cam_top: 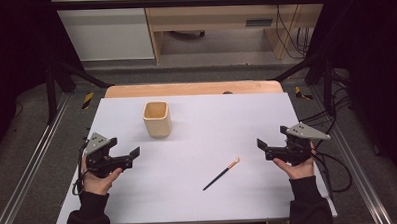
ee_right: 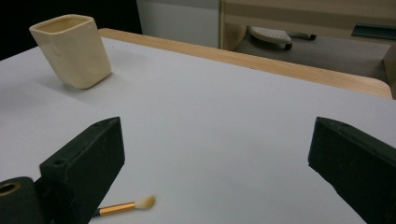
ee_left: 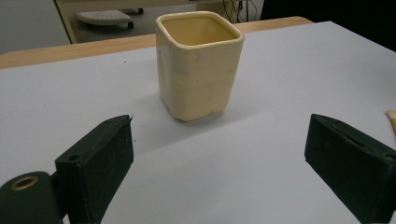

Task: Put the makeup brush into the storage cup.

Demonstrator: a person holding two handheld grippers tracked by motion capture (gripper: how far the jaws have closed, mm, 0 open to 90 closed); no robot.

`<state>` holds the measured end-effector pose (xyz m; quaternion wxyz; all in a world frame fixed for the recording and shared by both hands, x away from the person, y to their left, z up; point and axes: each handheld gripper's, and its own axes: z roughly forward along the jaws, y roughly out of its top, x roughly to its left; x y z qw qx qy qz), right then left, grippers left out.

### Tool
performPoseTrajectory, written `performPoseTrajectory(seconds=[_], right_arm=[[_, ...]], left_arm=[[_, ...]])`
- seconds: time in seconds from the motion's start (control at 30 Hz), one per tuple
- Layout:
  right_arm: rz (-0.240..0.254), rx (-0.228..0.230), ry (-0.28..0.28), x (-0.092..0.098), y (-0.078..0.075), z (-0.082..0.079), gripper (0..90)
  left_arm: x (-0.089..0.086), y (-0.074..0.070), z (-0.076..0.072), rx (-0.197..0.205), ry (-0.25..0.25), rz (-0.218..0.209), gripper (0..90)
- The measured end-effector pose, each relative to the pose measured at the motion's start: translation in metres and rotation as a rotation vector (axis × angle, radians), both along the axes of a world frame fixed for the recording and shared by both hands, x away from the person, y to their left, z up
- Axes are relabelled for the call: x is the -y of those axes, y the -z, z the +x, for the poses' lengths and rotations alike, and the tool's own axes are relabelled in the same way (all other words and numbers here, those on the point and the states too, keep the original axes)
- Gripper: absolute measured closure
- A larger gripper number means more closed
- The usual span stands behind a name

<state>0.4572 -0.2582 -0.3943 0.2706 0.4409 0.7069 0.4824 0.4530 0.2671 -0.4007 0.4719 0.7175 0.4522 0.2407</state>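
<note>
- Right gripper (cam_top: 264, 145): jaws spread wide with nothing between them. In the right gripper view, the brush (ee_right: 127, 206) lies just below and inside the nearer jaw, bristle tip pointing toward the gap between the jaws.
- Brush position, high view: the brush (cam_top: 221, 173) lies flat on the white table (cam_top: 199, 202), near the right gripper's fingertips and toward the person from them, dark handle nearest the person, pale bristle end farthest.
- Step in hand, as judged: pick up the brush with the right gripper. Lower the jaws so that one passes each side of the handle, not the bristles. Turn the hand so the jaws close across the handle's width. The handle is thin and lies flat, so bring the fingertips down to the table surface before closing, or the jaws may close above it.
- Left gripper (cam_top: 134, 154): jaws likewise wide apart and empty. The cup (ee_left: 199, 63) stands upright straight ahead of the gap between its jaws, apart from both.
- Cup position, high view: the cup (cam_top: 156, 119) stands beyond the left fingertips, well apart from the brush. It appears empty.
- Hand pose: each hand grips its tool from below, forearms entering from the near edge, both sets of jaws pointing inward toward the table centre.
</note>
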Motion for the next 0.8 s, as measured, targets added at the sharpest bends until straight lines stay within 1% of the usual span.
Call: performPoseTrajectory(seconds=[0.1, 0.23, 0.37, 0.43, 0.57, 0.8], right_arm=[[-0.004, 0.000, -0.002, 0.000, 0.000, 0.000, 3.9], [0.003, -0.002, -0.001, -0.001, -0.001, -0.001, 4.0], [-0.022, -0.005, -0.004, -0.005, -0.002, -0.002, 4.6], [-0.032, -0.017, -0.009, -0.010, -0.002, -0.003, 4.8], [-0.071, -0.033, -0.026, -0.023, -0.001, -0.005, 5.1], [-0.100, -0.070, -0.057, -0.047, 0.004, -0.008, 6.7]], left_arm=[[0.003, 0.000, 0.000, 0.000, 0.006, 0.004, 7.6], [0.006, 0.001, -0.001, -0.003, 0.011, 0.013, 7.7], [0.006, 0.002, -0.001, -0.005, 0.007, 0.020, 7.7], [0.006, 0.003, -0.001, -0.006, 0.005, 0.020, 7.7], [0.005, 0.005, -0.002, -0.006, 0.003, 0.023, 7.7], [0.005, 0.008, -0.003, -0.009, 0.001, 0.029, 7.9]])
